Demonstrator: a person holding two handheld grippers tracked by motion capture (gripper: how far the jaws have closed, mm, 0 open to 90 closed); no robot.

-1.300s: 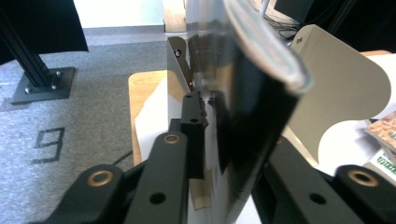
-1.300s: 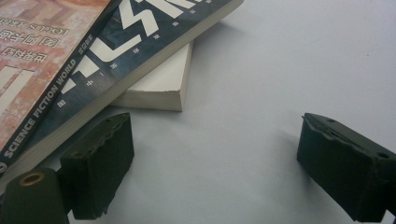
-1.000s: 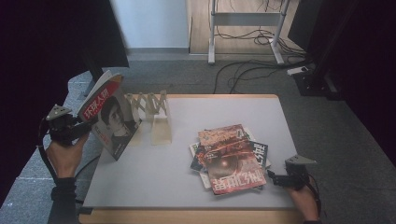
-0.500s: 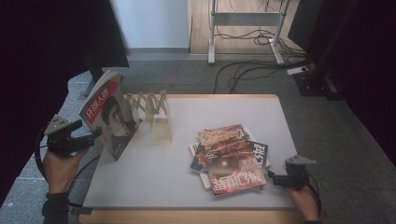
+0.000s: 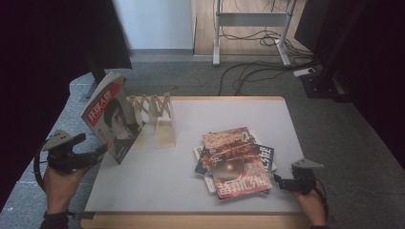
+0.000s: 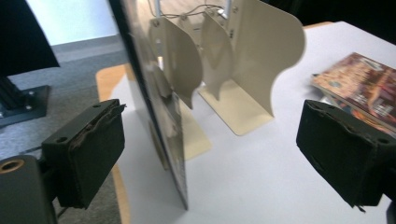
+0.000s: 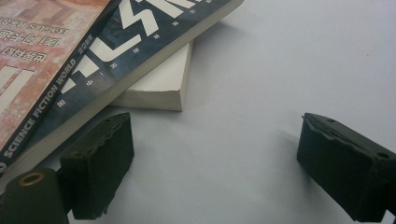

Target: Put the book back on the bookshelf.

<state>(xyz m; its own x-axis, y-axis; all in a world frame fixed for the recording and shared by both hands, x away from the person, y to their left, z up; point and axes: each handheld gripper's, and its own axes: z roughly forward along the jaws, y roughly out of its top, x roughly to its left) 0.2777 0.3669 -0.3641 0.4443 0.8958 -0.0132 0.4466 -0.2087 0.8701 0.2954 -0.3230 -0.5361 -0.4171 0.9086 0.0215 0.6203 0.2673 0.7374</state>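
Two grippers show from above: the left gripper (image 5: 98, 153) has just been opening its jaws beside the magazine (image 5: 113, 121), upright against the rack (image 5: 155, 114) near the table's (image 5: 157, 191) left edge. The left gripper view shows nothing pinched. The right gripper (image 7: 212, 161) gapes beside the stack (image 7: 93, 56).

One magazine (image 5: 112, 121) is stood upright at the far left of the table (image 5: 157, 191). One folding bookend rack (image 5: 154, 112) is seen beside it, with three cream dividers counted in the left gripper view. A stack of at least three magazines (image 5: 235, 160) is counted at the near right.
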